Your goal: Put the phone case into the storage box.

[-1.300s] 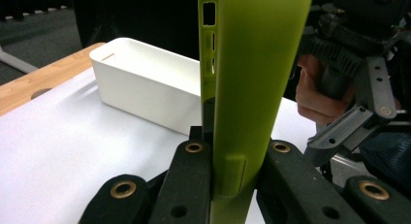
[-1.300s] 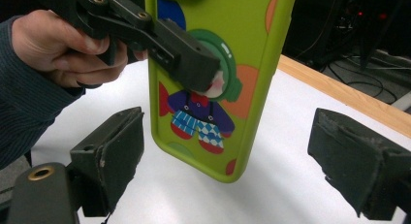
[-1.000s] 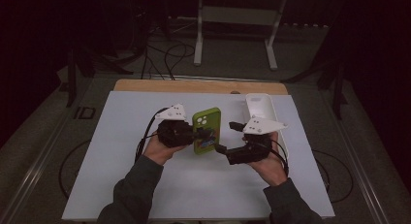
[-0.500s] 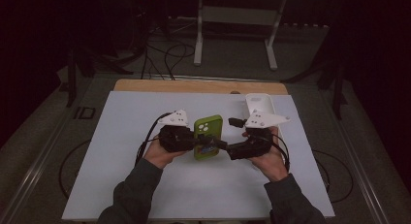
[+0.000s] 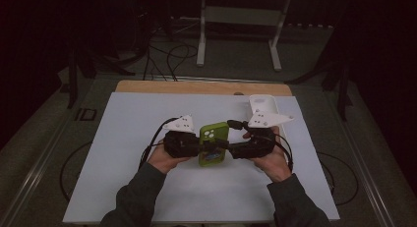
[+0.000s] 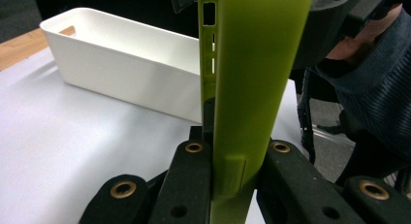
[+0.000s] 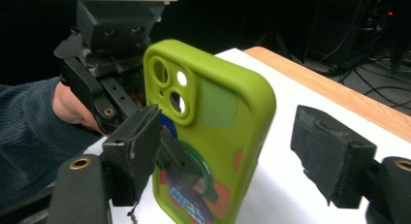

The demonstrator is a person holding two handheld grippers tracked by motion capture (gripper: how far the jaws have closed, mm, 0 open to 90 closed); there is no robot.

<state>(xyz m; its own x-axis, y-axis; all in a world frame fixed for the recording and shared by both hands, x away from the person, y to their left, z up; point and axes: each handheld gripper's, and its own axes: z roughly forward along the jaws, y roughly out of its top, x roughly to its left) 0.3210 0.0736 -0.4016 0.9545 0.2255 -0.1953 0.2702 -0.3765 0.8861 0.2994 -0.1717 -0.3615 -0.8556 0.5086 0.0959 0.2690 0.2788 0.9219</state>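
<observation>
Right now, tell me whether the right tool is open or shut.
Open. In the right gripper view the right tool has its jaws spread wide either side of the green phone case, the far jaw clearly apart from it.

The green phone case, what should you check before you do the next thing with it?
1. Left gripper has the phone case pinched between its jaws: ok.
2. Right gripper is open, jaws either side of the case: ok. One jaw is near its back, the other apart; whether any jaw touches it: cannot tell.
3. Case is held upright, off the white mat: ok.
4. White bin stands open on the mat behind the case: ok.
5. Is a phone inside the case: cannot tell.
6. Both hands grip their tools, left hand and right hand: ok.
</observation>
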